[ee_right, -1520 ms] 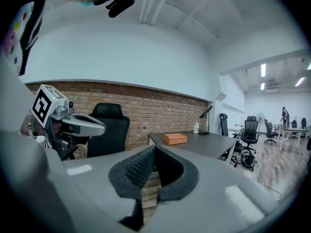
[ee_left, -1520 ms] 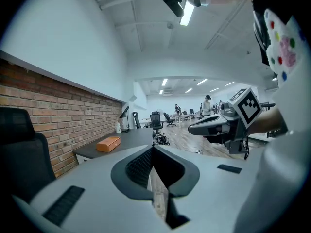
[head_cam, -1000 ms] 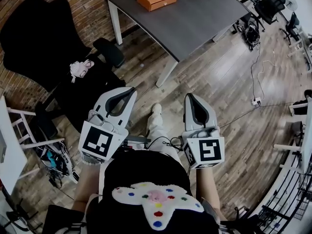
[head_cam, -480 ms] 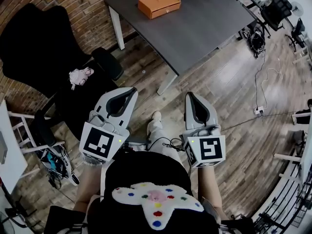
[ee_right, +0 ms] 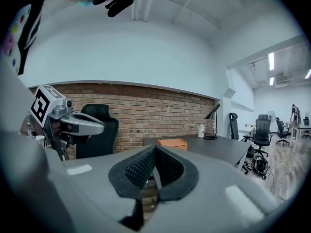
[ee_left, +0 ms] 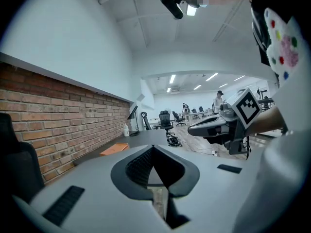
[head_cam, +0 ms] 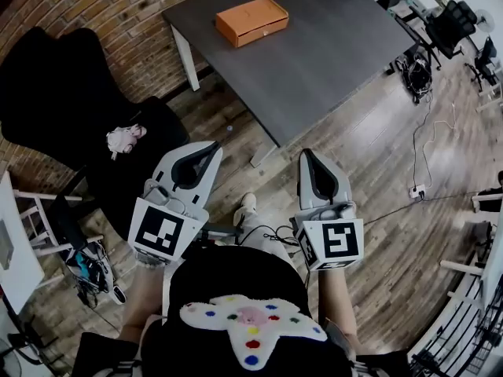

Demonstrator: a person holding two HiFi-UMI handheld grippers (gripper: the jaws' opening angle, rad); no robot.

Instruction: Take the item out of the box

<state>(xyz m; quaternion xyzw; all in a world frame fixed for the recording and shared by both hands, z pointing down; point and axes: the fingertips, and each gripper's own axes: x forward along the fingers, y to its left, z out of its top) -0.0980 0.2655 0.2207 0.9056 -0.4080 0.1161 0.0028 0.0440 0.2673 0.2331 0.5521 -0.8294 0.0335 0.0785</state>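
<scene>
Two grippers, left gripper [head_cam: 211, 149] and right gripper [head_cam: 306, 155]: fingers closed, empty, short of the worktop [head_cam: 338, 53]. One orange box [head_cam: 251, 20]: apparently shut, near the worktop's far corner, untouched. Nothing done; approach, opening and removal all left.

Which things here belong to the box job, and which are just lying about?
Job: flat orange cardboard box; dark grey table under it; left tool and right tool, both shut, empty.
Lying about: black office chair; pink-and-white soft toy on it.
</scene>
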